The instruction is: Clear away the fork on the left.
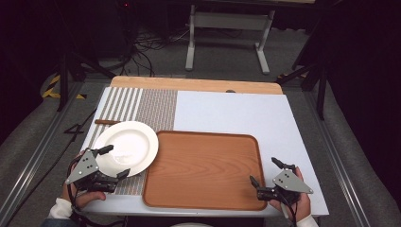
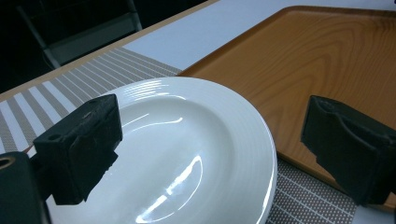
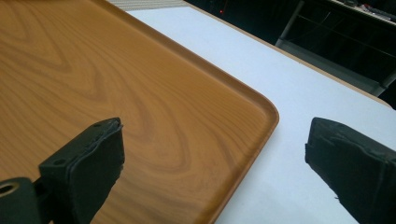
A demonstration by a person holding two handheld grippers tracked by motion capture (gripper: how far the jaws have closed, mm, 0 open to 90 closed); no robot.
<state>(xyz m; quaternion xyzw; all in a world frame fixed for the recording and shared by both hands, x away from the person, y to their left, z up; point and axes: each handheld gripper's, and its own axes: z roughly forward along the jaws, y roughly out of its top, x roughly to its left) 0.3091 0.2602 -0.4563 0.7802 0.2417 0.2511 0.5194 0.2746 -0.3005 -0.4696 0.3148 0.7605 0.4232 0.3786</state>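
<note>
plate (image 1: 126,146): bare, on placemat (image 1: 156,109) | tray (image 1: 203,170): bare

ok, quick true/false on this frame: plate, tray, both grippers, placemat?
1. The white plate lies on the wooden tray. False: it rests on the striped placemat, left of the tray.
2. The left gripper is open, its fingers straddling the plate's near rim. True.
3. The right gripper is shut on the tray's edge. False: it is open at the tray's near right corner, holding nothing.
4. The tray is bare. True.
5. A brown stick-like item lies behind the plate. True; too small to identify.
</note>
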